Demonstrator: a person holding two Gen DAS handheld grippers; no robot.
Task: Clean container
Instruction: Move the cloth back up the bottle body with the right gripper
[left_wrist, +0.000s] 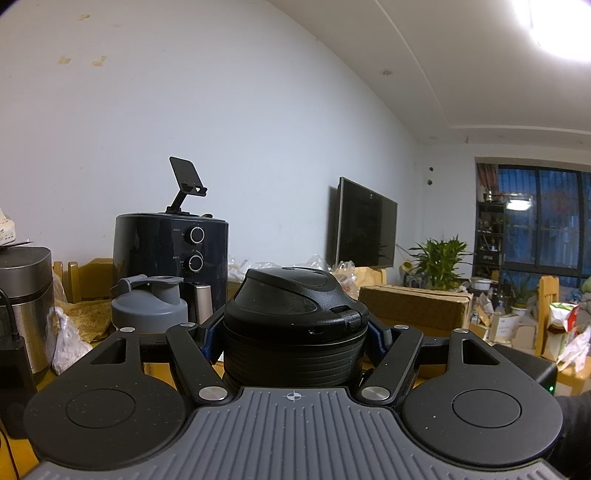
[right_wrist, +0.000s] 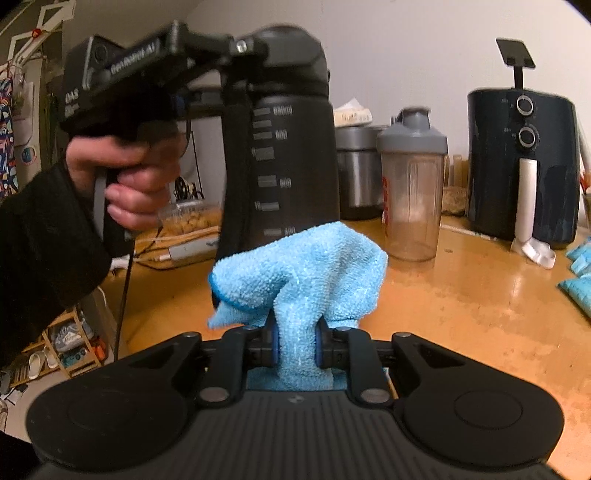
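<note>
My left claw (left_wrist: 293, 341) is clamped on the black bottle (right_wrist: 280, 147) just under its lid (left_wrist: 291, 299), one pad at each side of the neck, holding it upright and clear of the tabletop (right_wrist: 461, 302). My right claw (right_wrist: 295, 345) is pressed together on a fold of the blue cloth (right_wrist: 299, 273); the bunched cloth stands at 12 o'clock from that claw and lies against the lower wall of the bottle, near the lowest volume marks. Status: both preparatory steps look complete, since bottle and cloth are each gripped and the two appear to be in contact. I judge wiping to be under way at the lower body; how much of the wall has been covered cannot be told, as no residue or wet track shows on the dark surface. Remaining, as I judge it: the upper body, the lid, then setting the bottle down. The grey shaker (right_wrist: 412, 184) at 1 o'clock and the air fryer (right_wrist: 521, 166) at 2 o'clock stand untouched, well apart from the cloth.
</note>
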